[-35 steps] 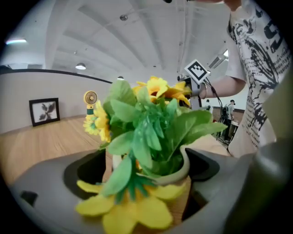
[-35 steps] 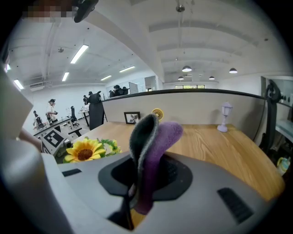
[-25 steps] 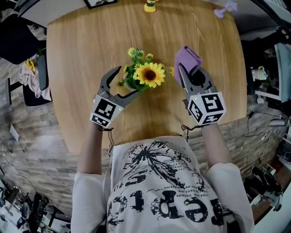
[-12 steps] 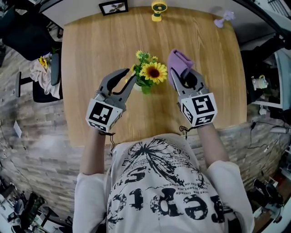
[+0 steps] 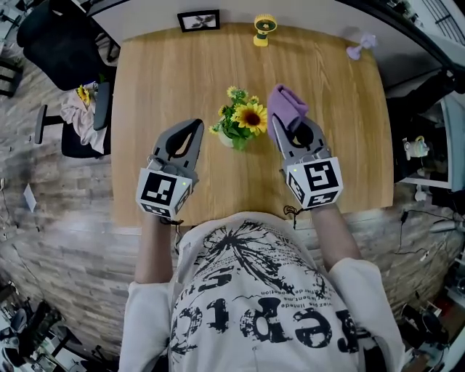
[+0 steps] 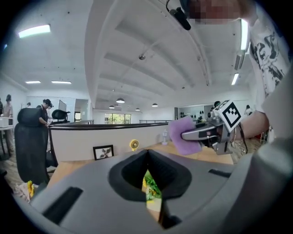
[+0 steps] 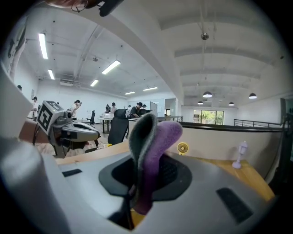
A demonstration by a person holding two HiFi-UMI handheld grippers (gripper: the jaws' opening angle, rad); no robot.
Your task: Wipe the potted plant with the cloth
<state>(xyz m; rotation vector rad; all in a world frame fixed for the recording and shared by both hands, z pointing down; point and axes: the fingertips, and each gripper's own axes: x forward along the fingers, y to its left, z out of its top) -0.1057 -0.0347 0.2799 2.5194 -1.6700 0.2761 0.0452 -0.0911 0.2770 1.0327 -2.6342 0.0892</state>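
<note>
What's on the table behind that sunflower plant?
A framed picture, a small yellow fan and a lilac ornament by the far edge. The plant hides the spot directly behind.

Wooden table [image 5: 167, 87], rounded corners.
Potted sunflower plant [image 5: 240, 125] stands near centre; along the far edge, well apart from it: framed picture [image 5: 198, 20], small yellow fan [image 5: 264, 29], lilac ornament [image 5: 361, 46].

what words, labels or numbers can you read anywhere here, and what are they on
No text reads clearly.
Shirt: big black letters, upside down and creased, not readable; the smaller line above them is too small.
Left marker cube and right marker cube: black-and-white square patterns, no letters.
Framed picture: no wording visible.
</note>
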